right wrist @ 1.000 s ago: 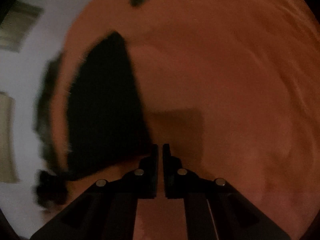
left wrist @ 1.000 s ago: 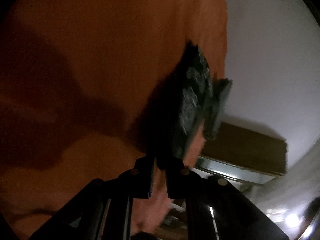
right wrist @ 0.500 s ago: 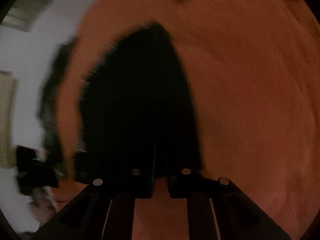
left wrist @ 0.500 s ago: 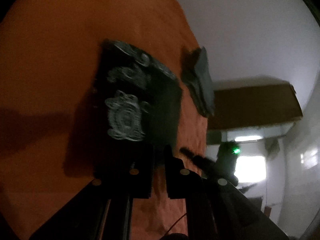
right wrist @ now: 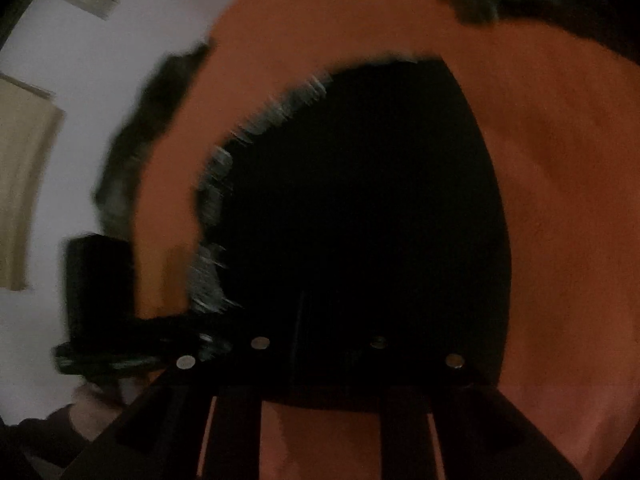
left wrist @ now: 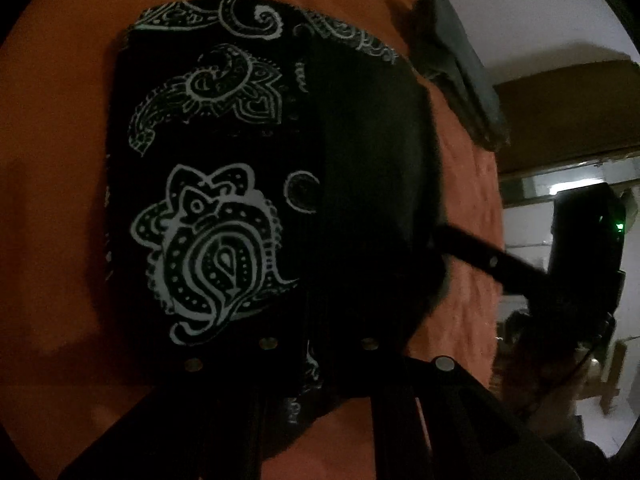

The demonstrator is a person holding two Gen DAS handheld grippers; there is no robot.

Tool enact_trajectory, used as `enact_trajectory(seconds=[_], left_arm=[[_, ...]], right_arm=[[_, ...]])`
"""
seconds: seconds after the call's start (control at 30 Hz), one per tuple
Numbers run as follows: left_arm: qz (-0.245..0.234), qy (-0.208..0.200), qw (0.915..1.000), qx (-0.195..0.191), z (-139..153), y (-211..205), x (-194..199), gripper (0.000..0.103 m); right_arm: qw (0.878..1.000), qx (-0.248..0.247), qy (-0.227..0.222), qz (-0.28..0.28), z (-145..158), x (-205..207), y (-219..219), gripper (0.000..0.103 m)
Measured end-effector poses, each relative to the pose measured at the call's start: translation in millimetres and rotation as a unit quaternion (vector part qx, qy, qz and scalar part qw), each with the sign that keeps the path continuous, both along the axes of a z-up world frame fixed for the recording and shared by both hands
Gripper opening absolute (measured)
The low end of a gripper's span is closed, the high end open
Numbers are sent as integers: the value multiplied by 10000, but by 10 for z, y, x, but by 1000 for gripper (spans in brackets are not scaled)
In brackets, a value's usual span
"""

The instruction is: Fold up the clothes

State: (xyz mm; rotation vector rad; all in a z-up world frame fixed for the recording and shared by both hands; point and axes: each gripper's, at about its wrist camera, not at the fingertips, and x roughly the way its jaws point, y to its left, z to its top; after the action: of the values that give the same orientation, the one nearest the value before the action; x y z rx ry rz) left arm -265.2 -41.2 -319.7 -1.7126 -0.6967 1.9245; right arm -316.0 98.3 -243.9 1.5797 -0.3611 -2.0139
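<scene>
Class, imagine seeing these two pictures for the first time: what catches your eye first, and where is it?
The black cloth with white paisley print fills the middle of the left wrist view, folded on an orange bedspread. A grey folded garment lies at the bedspread's far edge, upper right. The right wrist view shows the same cloth mostly as plain black.

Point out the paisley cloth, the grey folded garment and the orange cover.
paisley cloth [left wrist: 216, 248], left wrist view, on its large white paisley print.
grey folded garment [left wrist: 460, 64], left wrist view, on its upper face.
orange cover [left wrist: 52, 200], left wrist view, on bare fabric left of the cloth.
</scene>
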Motion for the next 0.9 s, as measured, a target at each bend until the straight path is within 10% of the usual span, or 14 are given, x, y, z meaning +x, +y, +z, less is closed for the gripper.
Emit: enact_trajectory(seconds=[0.17, 0.27, 0.53, 0.7, 0.9], left_arm=[[-82, 878, 9956, -313, 449, -12, 32, 11], [-275, 921, 9931, -675, 363, 35, -3, 26], [-290, 889, 9929, -733, 240, -130, 594, 26], [403, 305, 9986, 148, 237, -566, 696, 26], [1594, -239, 9820, 982, 65, -1317, 463, 27]], right_arm=[[9990, 375, -221, 126, -367, -138, -68, 24], [9994, 281, -182, 61, -452, -138, -87, 24], [9950, 486, 707, 508, -326, 172, -190, 24], [9903, 809, 839, 759, -344, 435, -298, 25], [9786, 1152, 1134, 1271, -125, 706, -503, 25]])
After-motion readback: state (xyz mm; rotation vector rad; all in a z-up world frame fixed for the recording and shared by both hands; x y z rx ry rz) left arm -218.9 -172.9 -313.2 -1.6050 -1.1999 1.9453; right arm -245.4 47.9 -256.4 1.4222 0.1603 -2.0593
